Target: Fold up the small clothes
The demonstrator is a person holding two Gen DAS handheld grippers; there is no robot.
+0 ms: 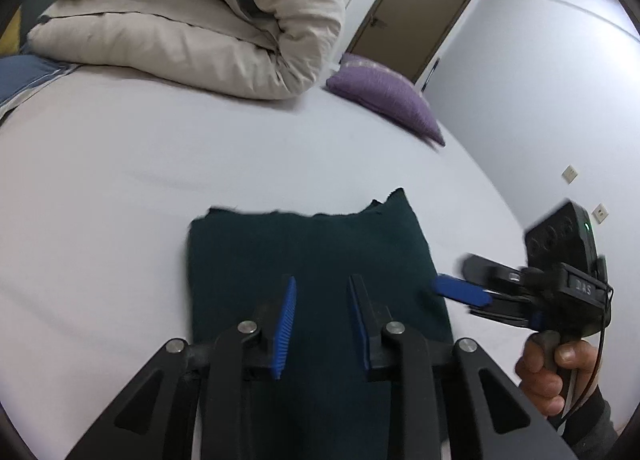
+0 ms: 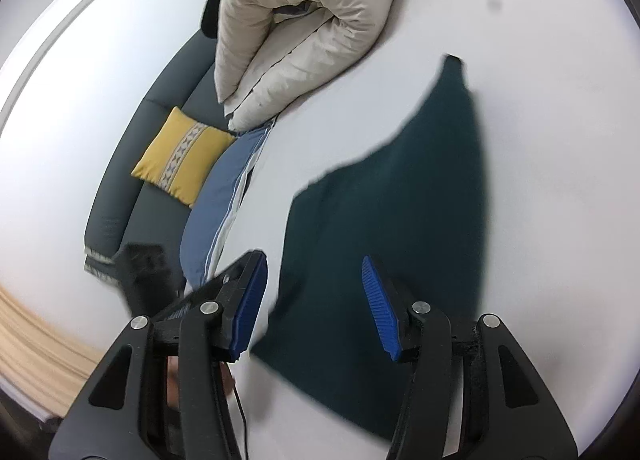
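1. Nearest to me in the left wrist view, my left gripper [image 1: 322, 324] hangs over the near half of the dark green knitted garment [image 1: 320, 260], its blue ribbed pads apart with nothing between them; I cannot tell whether the fingertips touch the cloth.
2. In the right wrist view, my right gripper [image 2: 316, 304] also stands with its jaws wide and empty. It hovers over the garment's edge, one blue pad [image 2: 250, 308] over the sheet, the other over the fabric.
3. The left view shows that same right gripper from the side, its blue tip [image 1: 460, 290] right at the garment's right edge, held by the operator's hand [image 1: 556, 372].
4. The garment lies flat on the pale grey bed sheet [image 1: 120, 180] as a tidy rectangle with a slightly ragged far edge. I judge it already folded at least once, so I am between folds, with neither tool gripping.
5. Next, I judge, each gripper must close on an edge or corner, catching all layers, then carry it over evenly so the stack does not skew. The knit looks soft and may slip or bunch if pinched shallowly.
6. Farther off sit a rolled cream duvet [image 1: 192, 20] and a purple ribbed cushion [image 1: 388, 96], both well clear of the garment.
7. Farthest, the right view shows a yellow patterned cushion [image 2: 182, 156] on a grey sofa [image 2: 120, 180] beside the bed.
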